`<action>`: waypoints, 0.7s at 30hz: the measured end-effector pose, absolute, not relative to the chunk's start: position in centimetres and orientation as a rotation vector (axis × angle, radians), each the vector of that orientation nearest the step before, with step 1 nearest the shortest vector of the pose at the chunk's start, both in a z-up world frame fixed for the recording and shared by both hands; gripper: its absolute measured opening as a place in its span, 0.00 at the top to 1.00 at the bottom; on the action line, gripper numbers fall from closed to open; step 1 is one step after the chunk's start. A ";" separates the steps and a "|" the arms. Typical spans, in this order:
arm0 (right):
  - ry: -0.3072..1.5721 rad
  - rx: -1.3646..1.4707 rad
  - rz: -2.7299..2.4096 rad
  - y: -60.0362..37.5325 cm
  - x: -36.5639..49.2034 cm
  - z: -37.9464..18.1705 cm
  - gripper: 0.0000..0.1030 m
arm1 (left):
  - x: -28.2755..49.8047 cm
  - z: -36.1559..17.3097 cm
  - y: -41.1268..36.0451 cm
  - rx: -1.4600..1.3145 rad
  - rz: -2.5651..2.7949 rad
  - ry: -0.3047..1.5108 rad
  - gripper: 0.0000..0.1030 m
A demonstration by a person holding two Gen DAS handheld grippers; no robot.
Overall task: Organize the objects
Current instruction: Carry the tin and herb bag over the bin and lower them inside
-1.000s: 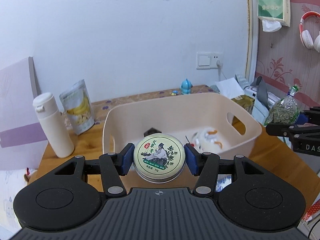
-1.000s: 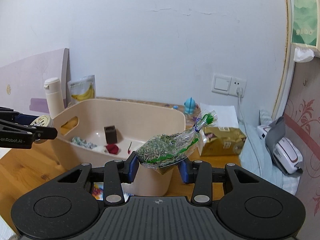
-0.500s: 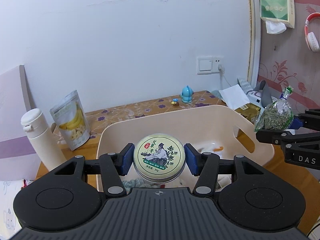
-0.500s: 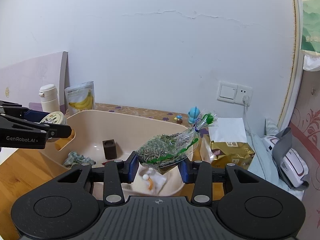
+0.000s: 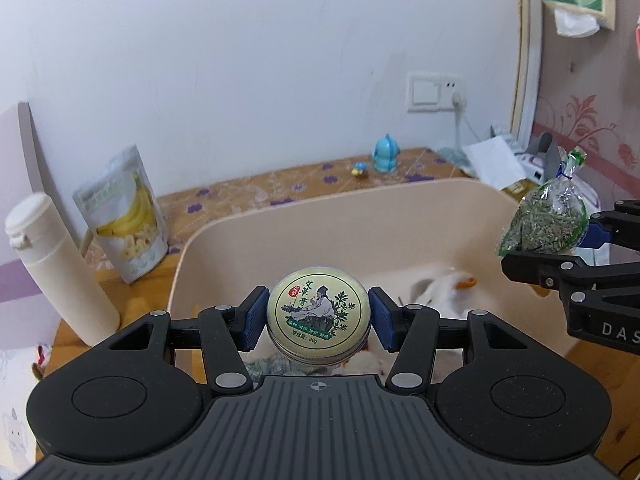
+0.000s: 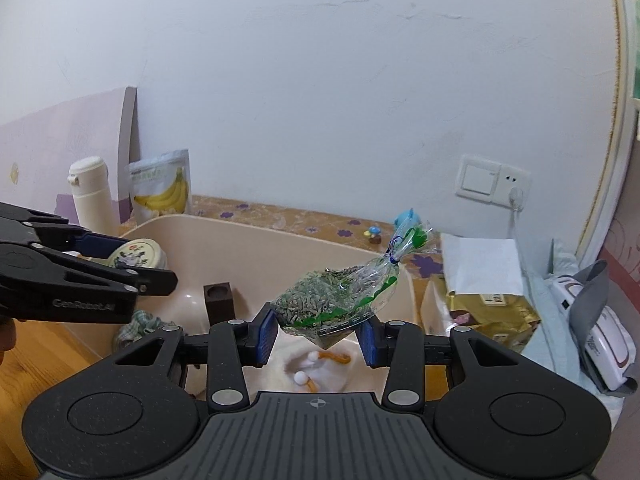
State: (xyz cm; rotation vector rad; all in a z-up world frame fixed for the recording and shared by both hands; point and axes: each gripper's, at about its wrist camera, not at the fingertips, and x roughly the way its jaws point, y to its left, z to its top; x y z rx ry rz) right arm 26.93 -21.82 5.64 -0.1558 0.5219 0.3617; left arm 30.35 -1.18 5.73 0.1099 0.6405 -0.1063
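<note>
My left gripper [image 5: 318, 318] is shut on a round gold balm tin [image 5: 318, 314] with a green label, held above the left end of the beige plastic bin [image 5: 360, 216]. My right gripper [image 6: 318, 334] is shut on a clear bag of dried green herbs [image 6: 340, 296], tied at the top, held above the bin's right end [image 6: 404, 280]. The bag also shows in the left wrist view [image 5: 544, 220], and the tin in the right wrist view [image 6: 138, 254]. Inside the bin lie a white plush toy [image 6: 316, 364], a dark brown block [image 6: 218, 296] and a checked cloth [image 6: 138, 322].
A white bottle [image 5: 52, 268] and a banana-chip pouch [image 5: 128, 216] stand left of the bin. A blue figurine [image 5: 386, 154] stands at the wall. A gold packet [image 6: 488, 312] with white paper and a white device [image 6: 600, 344] lie to the right.
Both grippers have moved forward and up over the bin with their loads, so more of the bin's inside shows below them.
</note>
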 end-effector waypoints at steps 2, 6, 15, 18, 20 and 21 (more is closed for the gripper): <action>0.536 -0.164 0.371 -21.4 27.5 5.2 0.62 | 31.0 5.1 -0.9 0.103 -0.106 0.668 0.46; 0.566 -0.186 0.384 -20.5 28.6 4.4 0.62 | 32.1 3.8 -0.7 0.102 -0.098 0.707 0.46; 0.637 -0.210 0.410 -18.9 30.5 2.6 0.61 | 33.2 2.8 -0.4 0.106 -0.107 0.756 0.46; 0.661 -0.224 0.414 -18.6 30.8 2.2 0.61 | 33.4 2.8 -0.4 0.103 -0.109 0.765 0.46; 0.674 -0.233 0.416 -18.4 31.0 1.9 0.60 | 33.4 2.8 -0.4 0.107 -0.106 0.767 0.46; 0.678 -0.235 0.414 -18.4 31.0 1.8 0.57 | 33.4 2.8 -0.5 0.108 -0.104 0.768 0.46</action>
